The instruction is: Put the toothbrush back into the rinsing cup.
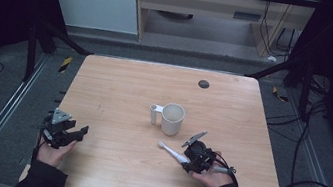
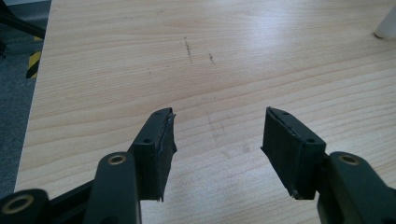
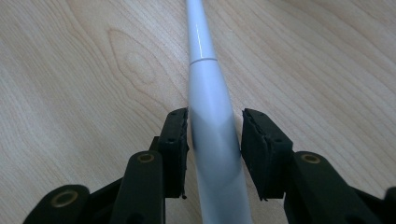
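I hold my right gripper low over the near right part of the table, and between its jaws lies a white toothbrush-like handle. In the right gripper view the jaws flank the thick end of that handle — the left jaw looks pressed against it, the right one sits just beside it with perhaps a sliver of gap, so I cannot tell whether the grip is fully closed. The handle runs away from me along the wood, narrowing past a seam ring, and in the high view its far tip points left toward the table's middle.

A white mug stands upright just beyond that tip, near the centre, with its handle turned to the left; the mug and the white stick are apart.

My left gripper hovers near the left edge, well apart from everything — its jaws are spread wide over bare wood that carries a few faint dark scuffs.

A small dark round mark sits at the far side of the table.
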`<action>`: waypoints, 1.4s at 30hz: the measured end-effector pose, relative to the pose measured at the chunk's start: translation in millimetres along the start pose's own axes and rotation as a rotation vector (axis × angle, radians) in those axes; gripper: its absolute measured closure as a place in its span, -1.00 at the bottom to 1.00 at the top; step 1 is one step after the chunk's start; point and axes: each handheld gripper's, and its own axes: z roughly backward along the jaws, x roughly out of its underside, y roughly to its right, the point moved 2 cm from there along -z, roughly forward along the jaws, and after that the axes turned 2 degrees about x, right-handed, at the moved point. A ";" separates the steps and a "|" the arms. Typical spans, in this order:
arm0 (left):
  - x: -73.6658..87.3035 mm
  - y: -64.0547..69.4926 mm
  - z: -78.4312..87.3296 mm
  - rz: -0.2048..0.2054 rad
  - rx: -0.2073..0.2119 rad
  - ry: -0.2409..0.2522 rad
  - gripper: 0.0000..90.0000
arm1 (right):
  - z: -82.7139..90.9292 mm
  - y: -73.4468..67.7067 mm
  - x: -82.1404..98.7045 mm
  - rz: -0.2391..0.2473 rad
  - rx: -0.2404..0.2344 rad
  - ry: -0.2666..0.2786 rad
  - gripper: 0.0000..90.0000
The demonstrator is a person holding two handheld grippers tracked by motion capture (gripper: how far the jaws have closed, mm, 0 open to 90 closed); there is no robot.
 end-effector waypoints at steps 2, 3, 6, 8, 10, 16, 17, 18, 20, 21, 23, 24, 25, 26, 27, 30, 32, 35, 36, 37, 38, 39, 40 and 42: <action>0.0 -0.2 0.0 0.000 0.000 0.000 -0.05 | -2.2 -0.1 -0.7 0.001 -0.001 -0.010 0.36; 0.0 -0.3 0.0 0.000 0.000 0.000 -0.05 | -2.9 0.0 -0.9 0.001 -0.001 -0.013 0.36; 0.1 -0.4 -0.1 0.001 0.000 0.000 -0.05 | -4.8 0.0 -1.4 0.004 -0.003 -0.021 0.37; 0.1 -0.3 -0.2 0.000 0.000 -0.001 -0.05 | -6.6 -0.4 -1.7 0.004 -0.001 -0.032 0.38; 0.0 -0.3 -0.2 0.000 0.000 -0.001 -0.05 | -7.5 -0.1 -1.7 0.007 -0.003 -0.037 0.38; 0.1 -0.1 -0.3 0.000 0.000 -0.002 -0.05 | -8.6 0.0 -2.1 0.009 -0.002 -0.046 0.41; 0.1 -0.2 -0.2 0.000 0.000 -0.002 -0.05 | -8.7 0.0 -2.6 0.008 -0.003 -0.050 0.42; 0.1 -0.2 -0.3 0.001 0.000 -0.002 -0.05 | -8.7 0.0 -3.1 0.010 -0.003 -0.052 0.43; 0.1 -0.2 -0.3 0.000 0.000 -0.003 -0.05 | -8.6 -0.4 -3.8 0.006 -0.003 -0.061 0.46; 0.1 -0.1 -0.3 0.000 0.000 -0.002 -0.05 | -8.7 -0.5 -4.2 -0.002 0.000 -0.066 0.47; 0.0 0.0 -0.3 0.000 0.000 -0.002 -0.05 | -8.9 0.2 -5.2 -0.001 -0.001 -0.070 0.47; 0.1 0.0 -0.3 0.000 0.000 -0.002 -0.05 | -8.6 0.1 -5.4 -0.008 -0.004 -0.075 0.47; 0.1 0.0 -0.3 0.000 0.000 -0.002 -0.05 | -8.4 0.2 -5.6 -0.008 -0.006 -0.080 0.48; 0.1 -0.3 -0.4 0.001 0.000 -0.003 -0.05 | -8.5 0.3 -5.8 -0.005 -0.007 -0.080 0.48; 0.2 -0.4 -0.4 0.001 0.000 -0.003 -0.05 | -8.5 -0.1 -5.8 -0.008 -0.008 -0.082 0.48; 0.1 -0.4 -0.1 0.001 0.001 -0.002 -0.05 | -7.7 -0.5 -5.5 0.003 -0.014 -0.081 0.48; 0.0 -0.4 -0.1 0.001 0.001 -0.001 -0.05 | -5.5 -1.4 -4.8 0.004 -0.028 -0.076 0.48; 0.0 -0.4 -0.1 0.001 0.001 -0.002 -0.05 | 0.2 -2.8 -3.7 0.002 -0.036 -0.059 0.49; 0.0 -0.3 0.1 0.001 0.001 -0.001 -0.05 | 2.4 -2.8 -3.5 0.004 -0.038 -0.052 0.49; -0.1 -0.2 0.2 0.001 0.001 -0.001 -0.05 | 5.0 -3.4 -3.3 0.001 -0.041 -0.047 0.49; -0.1 -0.2 0.2 0.001 0.001 0.000 -0.05 | 7.5 -3.9 -3.0 -0.003 -0.045 -0.038 0.49; -0.1 -0.2 0.2 0.001 0.001 -0.001 -0.05 | 9.8 -3.9 -2.7 0.002 -0.048 -0.030 0.49; -0.1 -0.2 0.1 0.001 0.001 -0.001 -0.05 | 12.1 -4.0 -2.4 0.002 -0.049 -0.023 0.49; 0.0 -0.2 0.0 0.002 0.001 -0.002 -0.05 | 16.9 -4.1 -1.4 -0.006 -0.048 -0.005 0.49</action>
